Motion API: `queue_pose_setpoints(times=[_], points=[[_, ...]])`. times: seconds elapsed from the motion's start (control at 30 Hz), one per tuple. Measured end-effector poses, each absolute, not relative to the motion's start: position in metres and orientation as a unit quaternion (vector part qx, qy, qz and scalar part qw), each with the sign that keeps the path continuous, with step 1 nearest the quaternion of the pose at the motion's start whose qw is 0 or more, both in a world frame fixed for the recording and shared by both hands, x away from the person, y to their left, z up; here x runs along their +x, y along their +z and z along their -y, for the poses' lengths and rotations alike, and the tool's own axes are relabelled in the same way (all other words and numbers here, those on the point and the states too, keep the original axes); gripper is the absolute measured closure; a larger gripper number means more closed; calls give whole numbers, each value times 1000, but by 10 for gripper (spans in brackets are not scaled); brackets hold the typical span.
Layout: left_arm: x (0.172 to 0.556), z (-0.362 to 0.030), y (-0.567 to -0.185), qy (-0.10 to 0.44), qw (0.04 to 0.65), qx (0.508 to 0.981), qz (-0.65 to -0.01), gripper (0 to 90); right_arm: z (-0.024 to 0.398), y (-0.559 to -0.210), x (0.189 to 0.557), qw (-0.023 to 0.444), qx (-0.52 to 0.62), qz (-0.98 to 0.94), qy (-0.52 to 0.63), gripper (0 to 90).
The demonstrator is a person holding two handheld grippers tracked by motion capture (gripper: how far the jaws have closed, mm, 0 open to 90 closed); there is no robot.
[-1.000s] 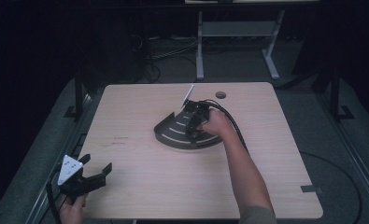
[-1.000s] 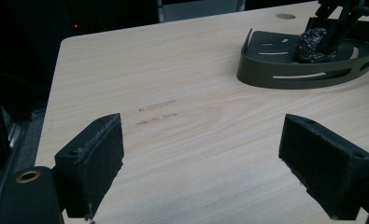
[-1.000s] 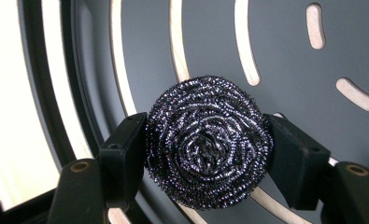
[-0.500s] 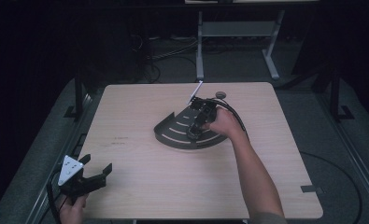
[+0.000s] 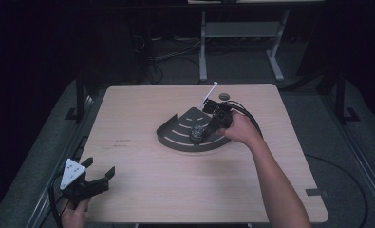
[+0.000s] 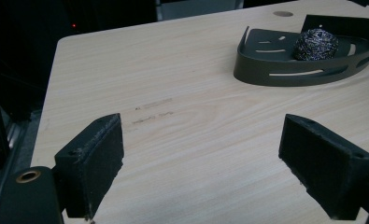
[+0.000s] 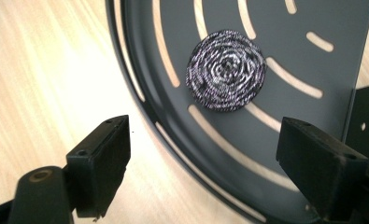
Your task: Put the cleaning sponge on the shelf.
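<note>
Jaws of the right gripper (image 7: 203,168) stand wide apart with nothing between them, hanging above the near rim of a dark slotted tray (image 7: 313,70). Just ahead of them, in the right gripper view, a wound steel scouring ball (image 7: 226,70) lies on the tray floor, free of both pads. That spread suits a ball of this width, so I judge the gripper is placed either to close on it or to clear it after a release; which of the two cannot be told.

In the high view the tray (image 5: 175,135) sits slightly right of the middle of the wooden table (image 5: 142,190), its curved wall keeping the ball (image 5: 198,132) from rolling off.

The left gripper (image 5: 88,183) rests at the table's near left corner, jaws equally spread and empty, well apart from the tray, probably parked out of the way.
</note>
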State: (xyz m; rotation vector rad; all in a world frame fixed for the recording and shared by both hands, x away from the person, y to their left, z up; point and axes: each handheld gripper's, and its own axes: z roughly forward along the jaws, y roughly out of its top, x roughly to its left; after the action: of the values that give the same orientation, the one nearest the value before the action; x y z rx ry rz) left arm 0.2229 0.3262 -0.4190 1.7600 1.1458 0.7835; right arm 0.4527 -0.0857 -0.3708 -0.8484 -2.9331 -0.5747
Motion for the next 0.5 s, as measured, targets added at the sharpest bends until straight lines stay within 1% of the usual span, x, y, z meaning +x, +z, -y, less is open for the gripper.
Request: queue_pose_setpoints(times=[0.17, 0.23, 0.3, 0.5], points=[[223, -326, -419, 314, 436, 707, -460, 132, 93, -367, 445, 17, -276, 942, -191, 177], [223, -326, -419, 315, 435, 708, -459, 132, 96, -367, 441, 11, -277, 942, -188, 177], [223, -326, -419, 315, 435, 708, -458, 132, 102, -366, 438, 18, -280, 940, -193, 174], [223, -326, -419, 315, 434, 708, -459, 132, 109, -368, 432, 15, -284, 938, -196, 174]])
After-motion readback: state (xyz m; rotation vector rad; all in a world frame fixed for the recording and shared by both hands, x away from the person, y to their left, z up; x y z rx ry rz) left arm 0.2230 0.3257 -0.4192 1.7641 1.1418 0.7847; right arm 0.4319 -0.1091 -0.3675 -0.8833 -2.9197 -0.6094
